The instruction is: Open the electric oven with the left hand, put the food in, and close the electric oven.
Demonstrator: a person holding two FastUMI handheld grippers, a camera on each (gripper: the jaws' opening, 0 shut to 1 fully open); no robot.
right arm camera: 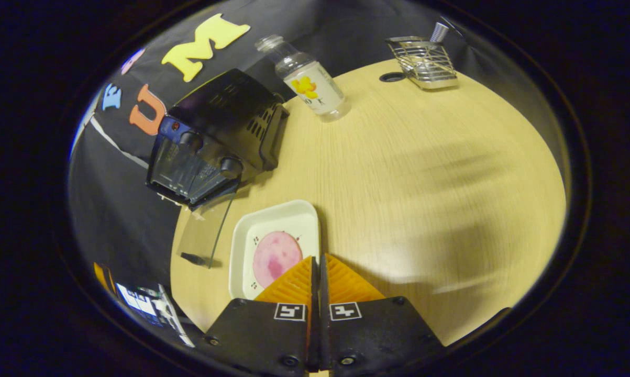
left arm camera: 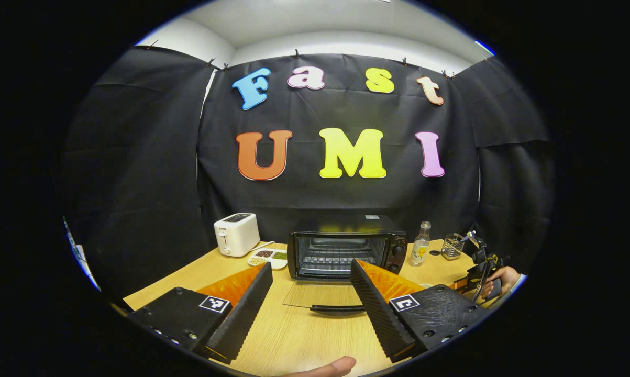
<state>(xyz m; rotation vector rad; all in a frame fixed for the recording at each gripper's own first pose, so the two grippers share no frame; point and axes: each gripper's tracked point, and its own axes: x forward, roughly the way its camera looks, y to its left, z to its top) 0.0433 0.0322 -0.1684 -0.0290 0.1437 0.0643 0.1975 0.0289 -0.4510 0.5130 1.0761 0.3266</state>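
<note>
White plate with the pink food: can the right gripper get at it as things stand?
Probably yes. The right gripper hangs shut at the near rim of the white rectangular plate holding the round pink food. Nothing lies between them; it must open first.

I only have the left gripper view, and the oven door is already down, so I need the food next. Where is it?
Observer: A pink round slice lies on a white tray on the table, just beside the oven's open glass door.
Operator: Are the right tongs on it?
Observer: The right tongs are shut, with the tips at the tray's near edge. I cannot tell whether they pinch the rim.
</note>
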